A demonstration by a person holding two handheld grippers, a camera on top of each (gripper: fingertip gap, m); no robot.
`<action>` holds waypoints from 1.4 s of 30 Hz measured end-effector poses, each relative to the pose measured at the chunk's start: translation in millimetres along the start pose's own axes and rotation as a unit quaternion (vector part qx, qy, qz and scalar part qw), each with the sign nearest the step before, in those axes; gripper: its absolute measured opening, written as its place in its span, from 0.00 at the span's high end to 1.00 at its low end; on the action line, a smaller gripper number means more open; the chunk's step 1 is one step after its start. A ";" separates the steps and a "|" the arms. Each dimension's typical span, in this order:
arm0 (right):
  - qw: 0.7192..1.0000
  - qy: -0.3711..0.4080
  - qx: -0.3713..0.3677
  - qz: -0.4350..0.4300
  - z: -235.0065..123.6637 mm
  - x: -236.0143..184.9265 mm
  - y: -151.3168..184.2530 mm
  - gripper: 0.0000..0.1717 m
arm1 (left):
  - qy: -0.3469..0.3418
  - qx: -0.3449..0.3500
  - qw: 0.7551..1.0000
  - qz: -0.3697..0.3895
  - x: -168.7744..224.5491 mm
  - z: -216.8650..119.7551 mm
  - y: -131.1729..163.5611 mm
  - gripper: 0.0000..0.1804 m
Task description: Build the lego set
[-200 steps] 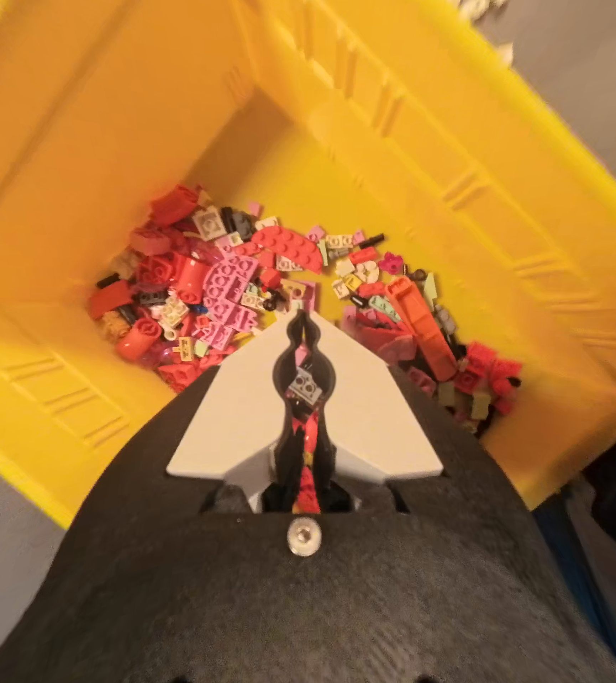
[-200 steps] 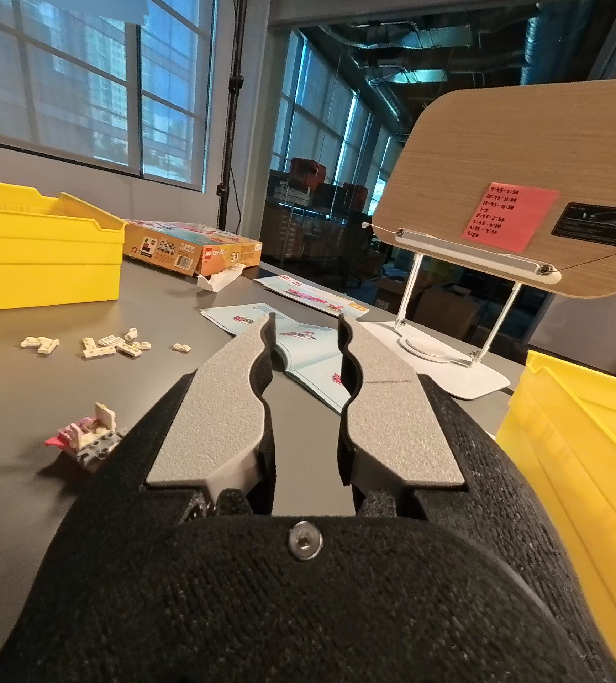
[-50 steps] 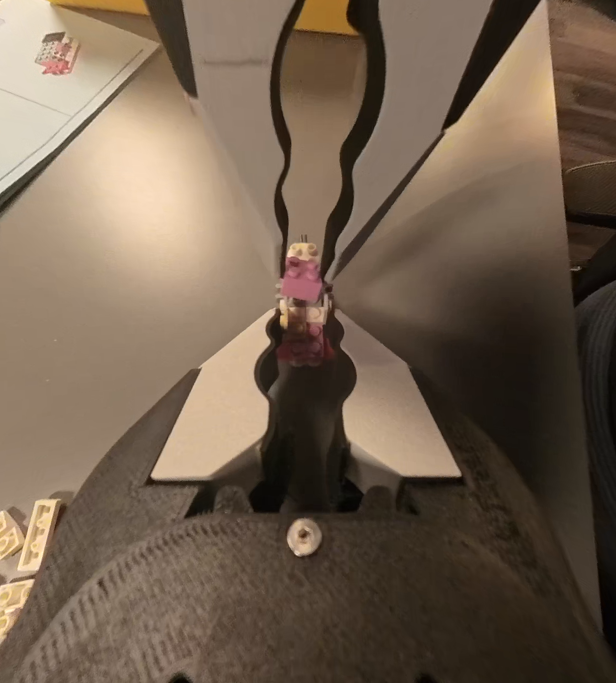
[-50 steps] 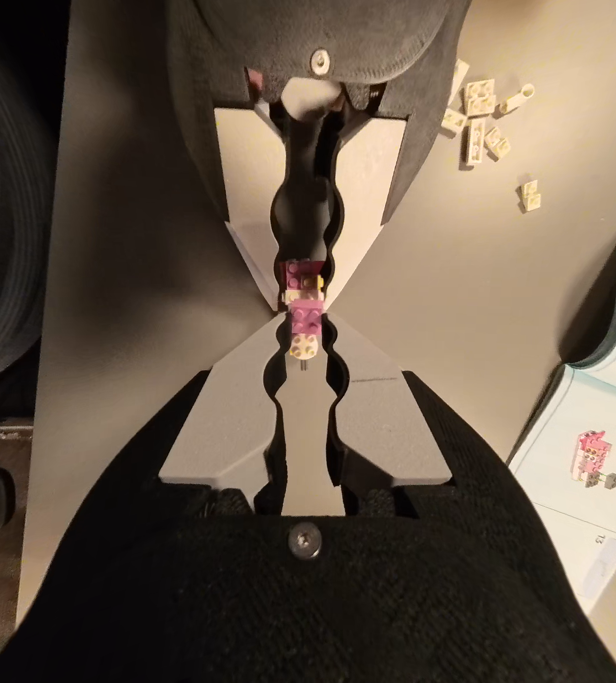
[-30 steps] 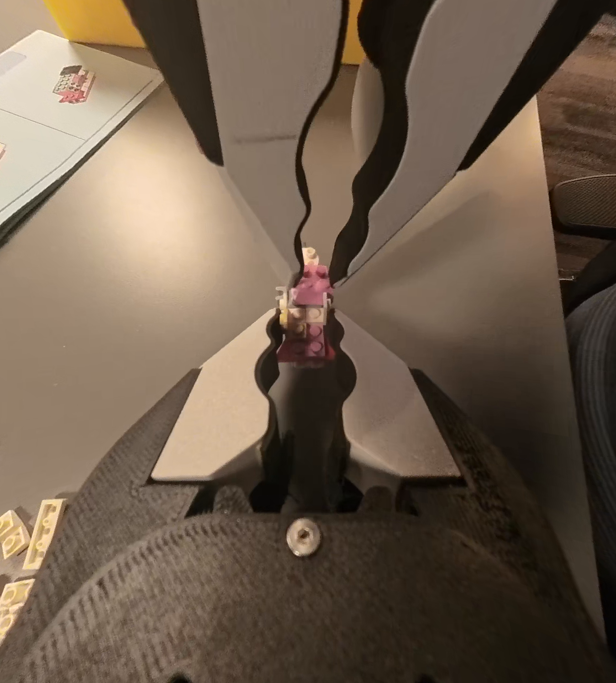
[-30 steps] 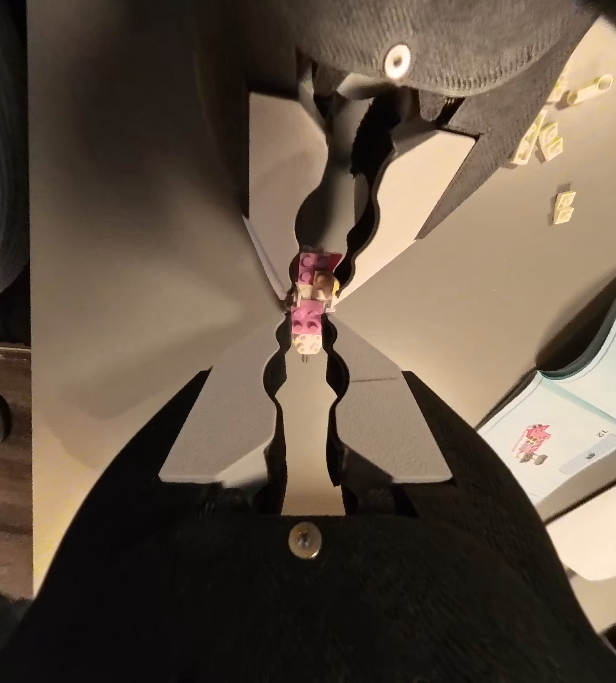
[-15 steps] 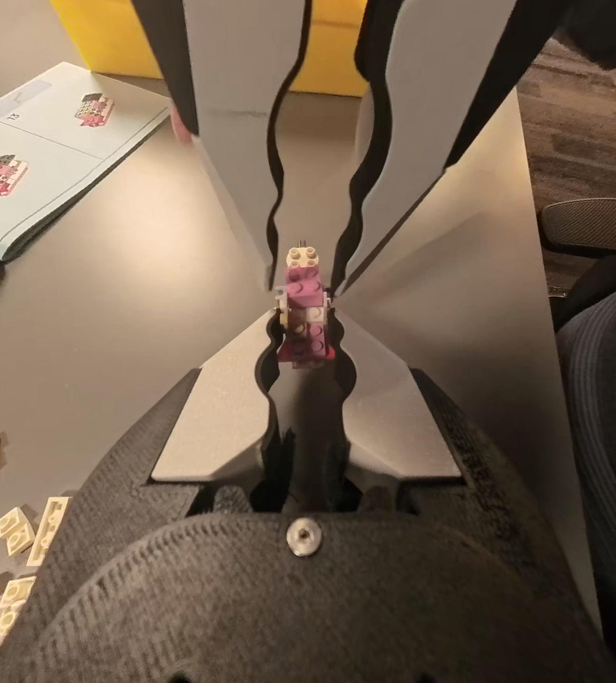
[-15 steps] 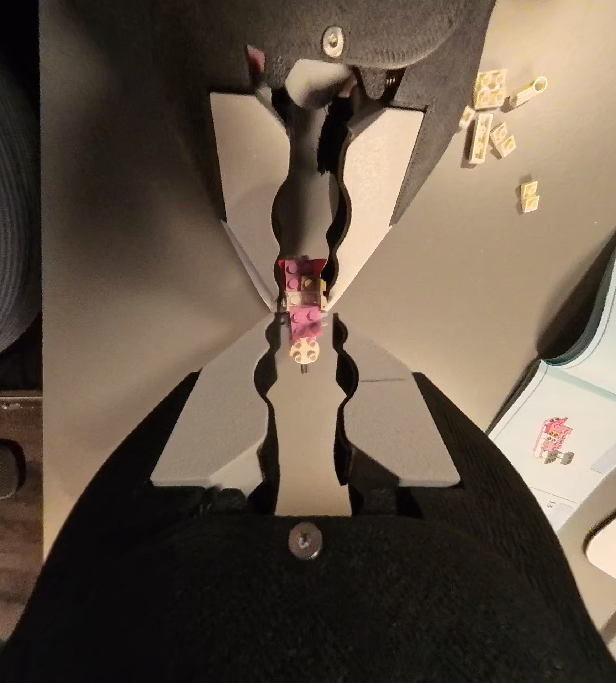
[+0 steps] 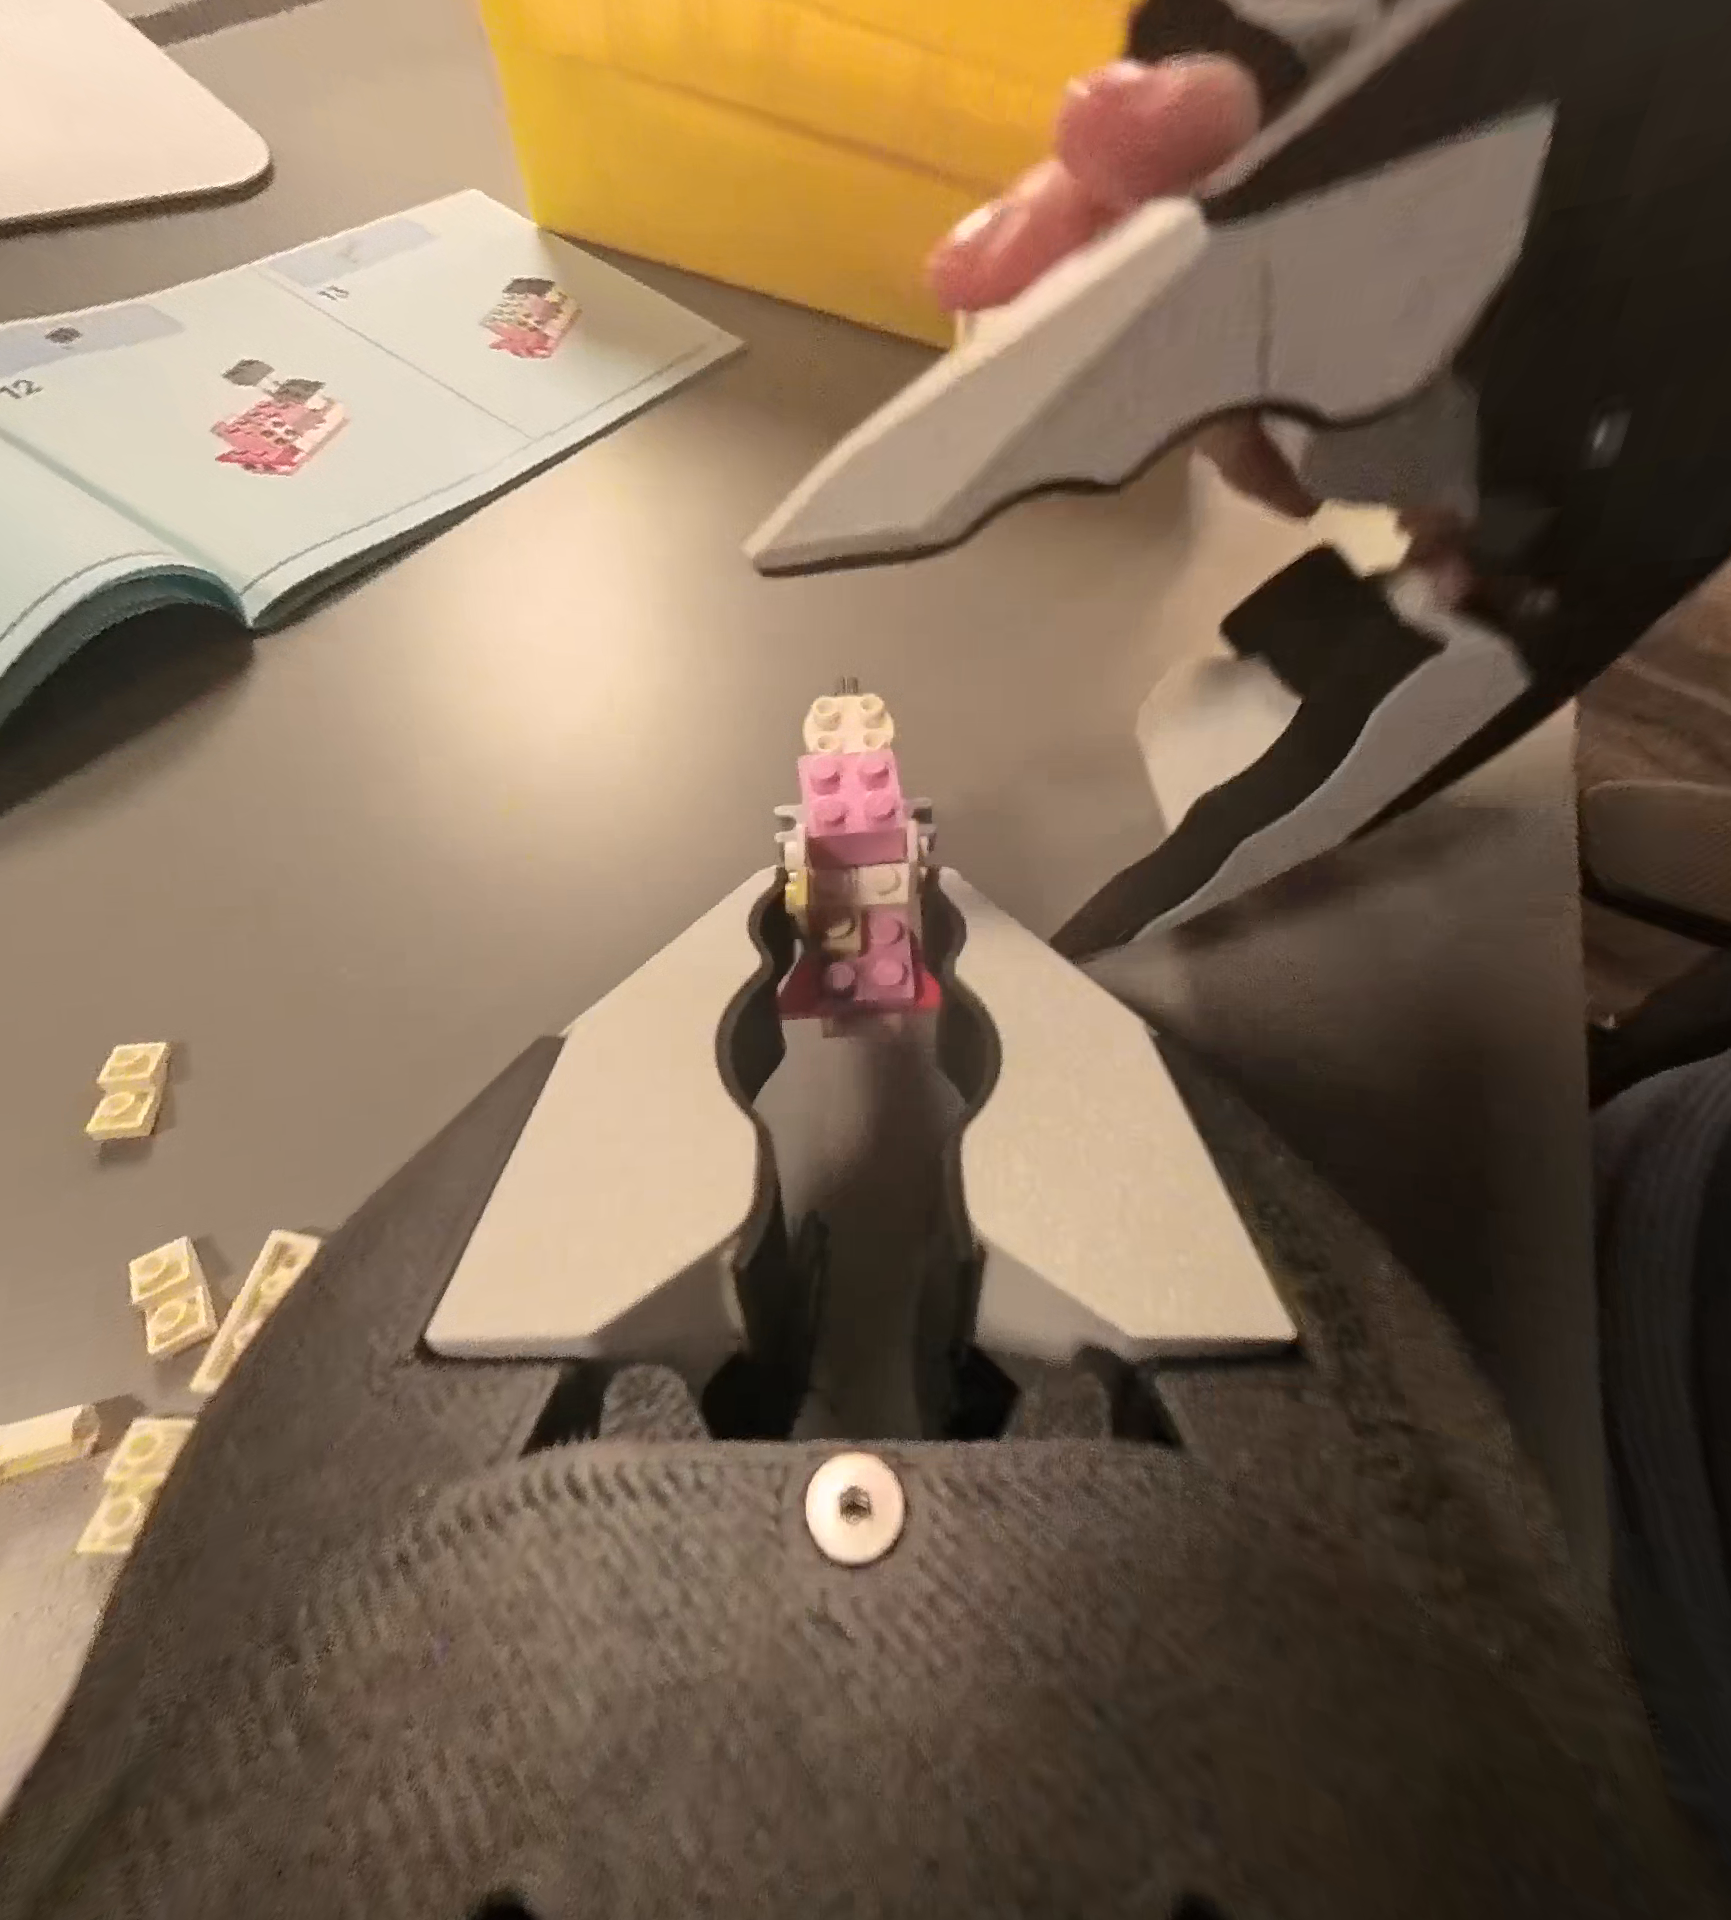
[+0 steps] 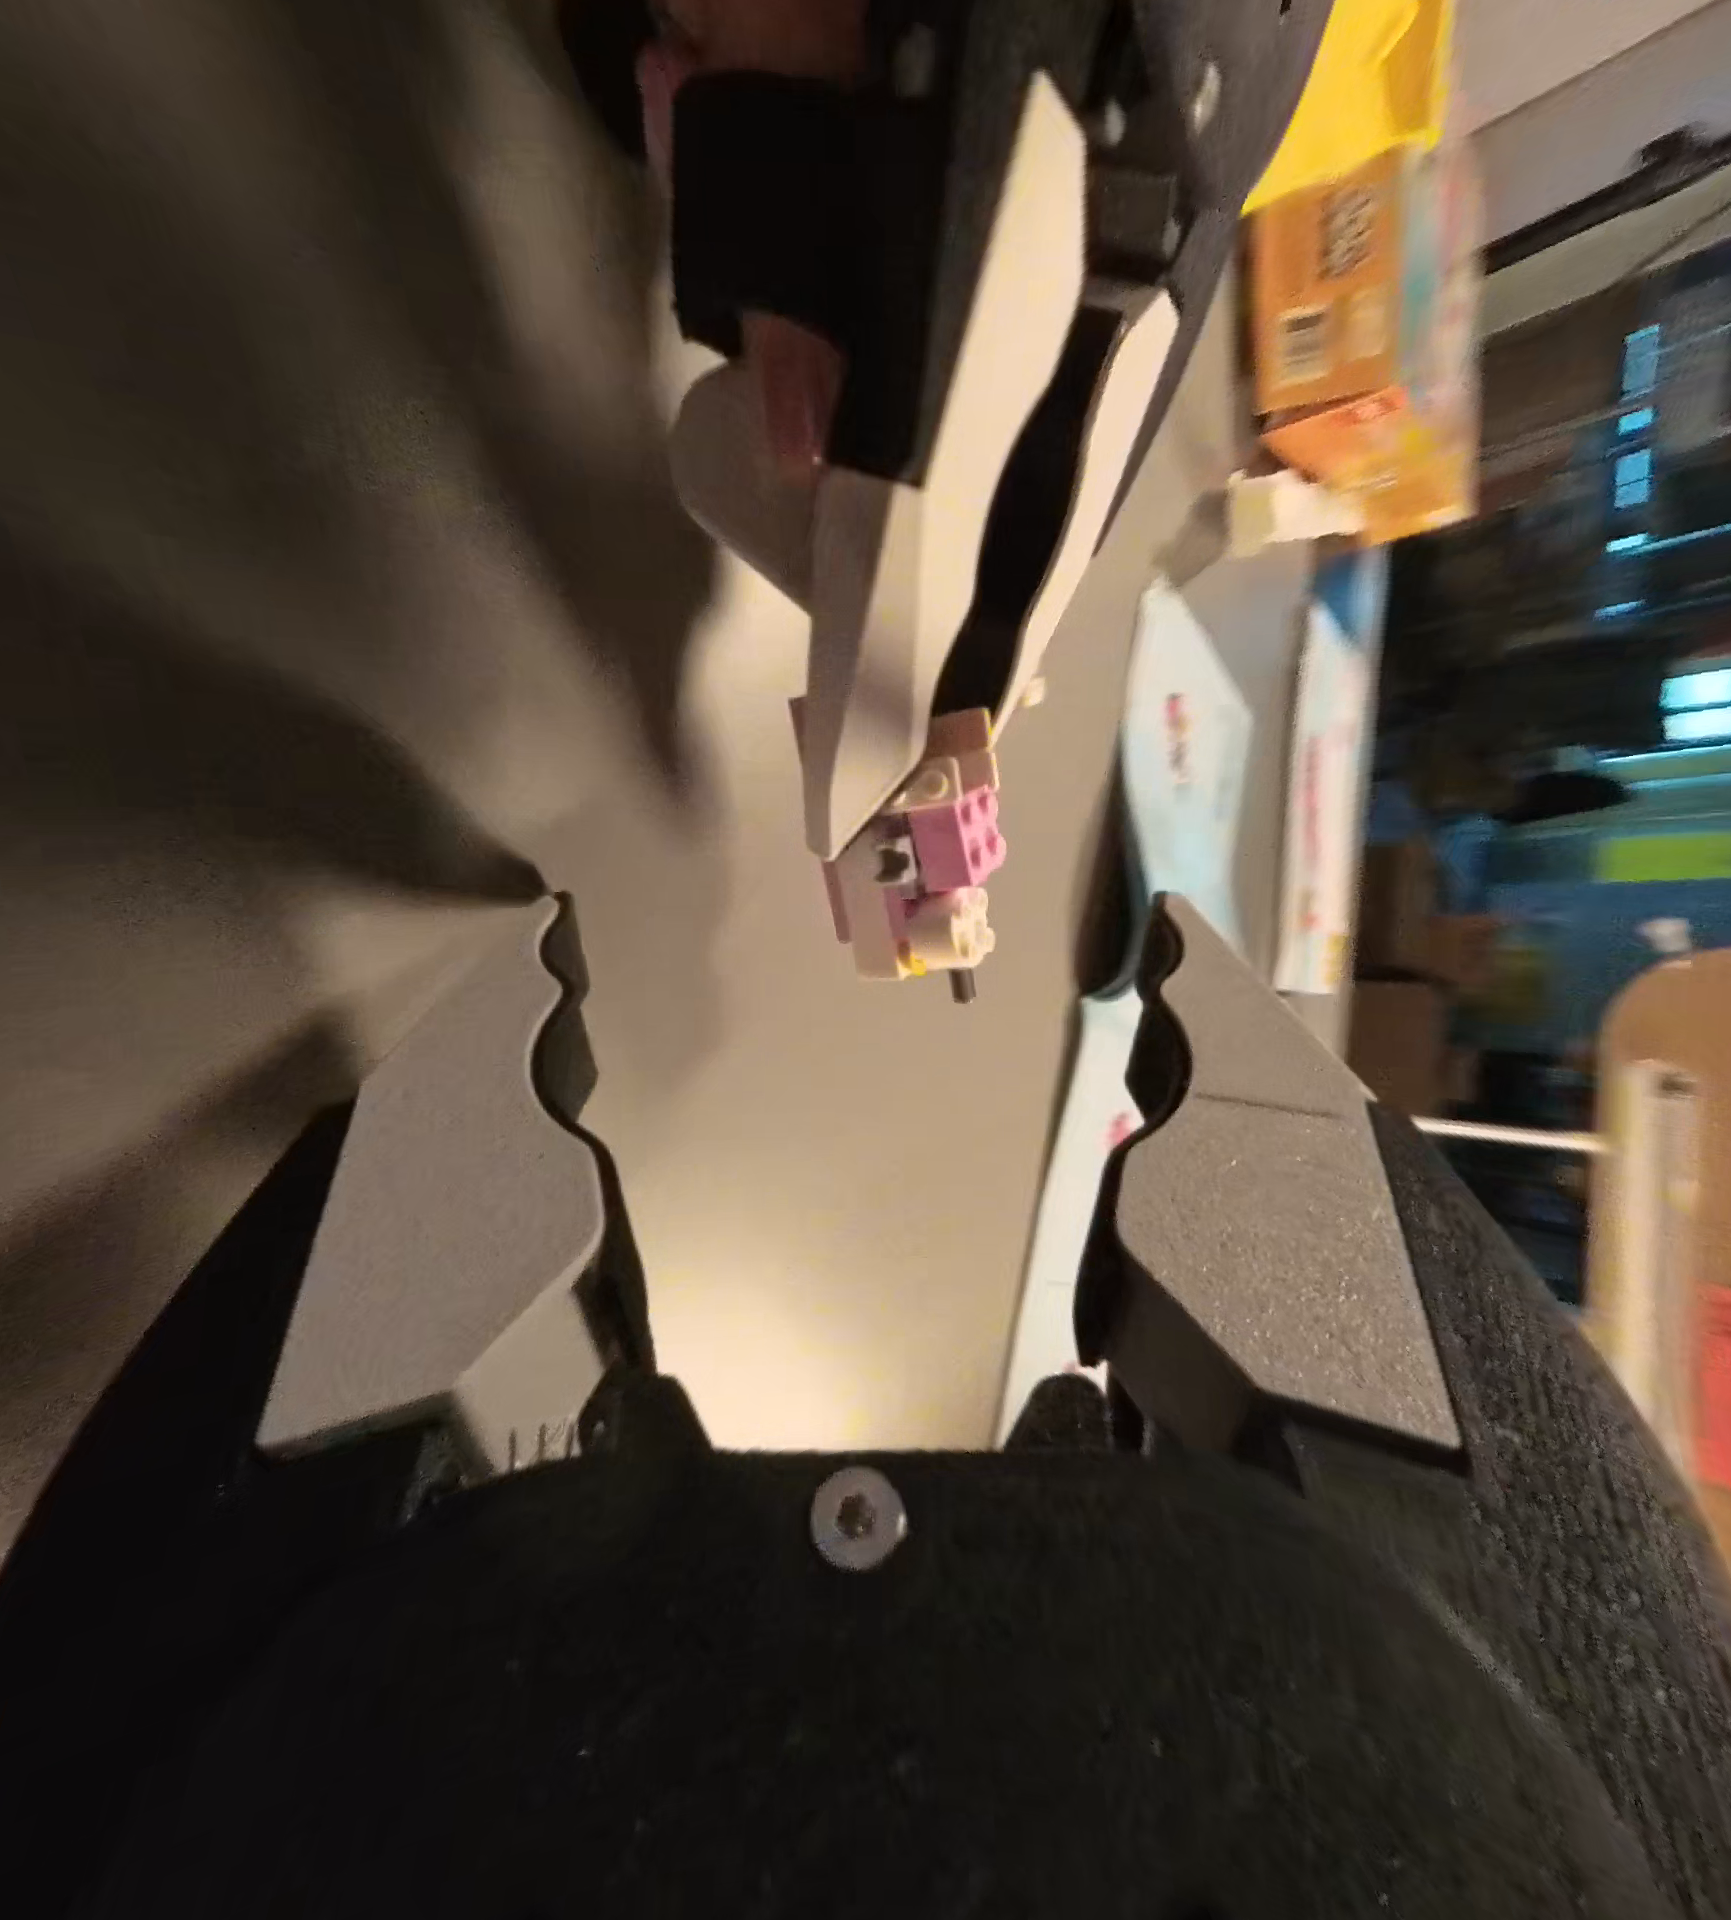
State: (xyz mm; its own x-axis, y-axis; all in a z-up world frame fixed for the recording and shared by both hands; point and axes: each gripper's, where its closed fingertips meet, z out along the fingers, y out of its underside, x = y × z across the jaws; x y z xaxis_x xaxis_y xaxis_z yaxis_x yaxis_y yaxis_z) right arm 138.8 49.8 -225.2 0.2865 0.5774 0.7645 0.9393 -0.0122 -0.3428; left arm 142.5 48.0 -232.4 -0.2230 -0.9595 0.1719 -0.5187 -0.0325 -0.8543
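My left gripper [image 9: 856,883] is shut on a small pink and cream brick model [image 9: 853,862], which sticks out past the fingertips above the grey table [image 9: 425,831]. A cream round piece [image 9: 848,721] with a thin dark pin sits at its far end. My right gripper [image 10: 856,909] is wide open and empty; the model [image 10: 928,883] hangs just beyond its fingertips, held in the left gripper's fingers [image 10: 871,665]. In the left wrist view the right gripper [image 9: 954,738] shows at the upper right, drawn back from the model, jaws spread.
An open instruction booklet [image 9: 217,416] lies on the table at upper left, a yellow bin [image 9: 788,135] behind it. Several loose cream pieces [image 9: 165,1288] lie at lower left. A white stand base [image 9: 61,135] is at far left. A person's leg [image 9: 1723,1351] is at right. Left and right tips are no more than a few centimetres apart. The white stand base [image 9: 61,135] is about 35 cm from my right fingertips.
My right gripper opened wide, let go of the model's far end and pulled back to the right. The left gripper keeps its hold on the model.
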 end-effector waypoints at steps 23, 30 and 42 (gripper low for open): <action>0.985 0.145 -0.032 -0.085 28.1 19.9 -4.8 0.73 | 0.022 0.033 0.995 -0.086 -9.4 -4.1 -5.6 0.87; 0.986 0.141 -0.046 -0.073 30.3 21.2 -2.2 0.79 | 0.017 0.037 0.994 -0.100 -11.9 -2.9 -6.8 0.87; 0.985 0.128 -0.060 -0.101 31.4 17.8 0.1 0.81 | 0.014 0.028 0.994 -0.102 -12.2 -0.6 -4.0 0.87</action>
State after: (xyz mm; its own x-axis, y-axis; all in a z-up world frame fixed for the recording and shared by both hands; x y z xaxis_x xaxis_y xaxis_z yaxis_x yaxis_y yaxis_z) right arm 138.1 85.7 -228.8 0.1159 0.3529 0.9284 0.9931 -0.0245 -0.1147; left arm 146.8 60.0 -230.8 -0.1411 -0.9230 0.3580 -0.5087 -0.2427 -0.8261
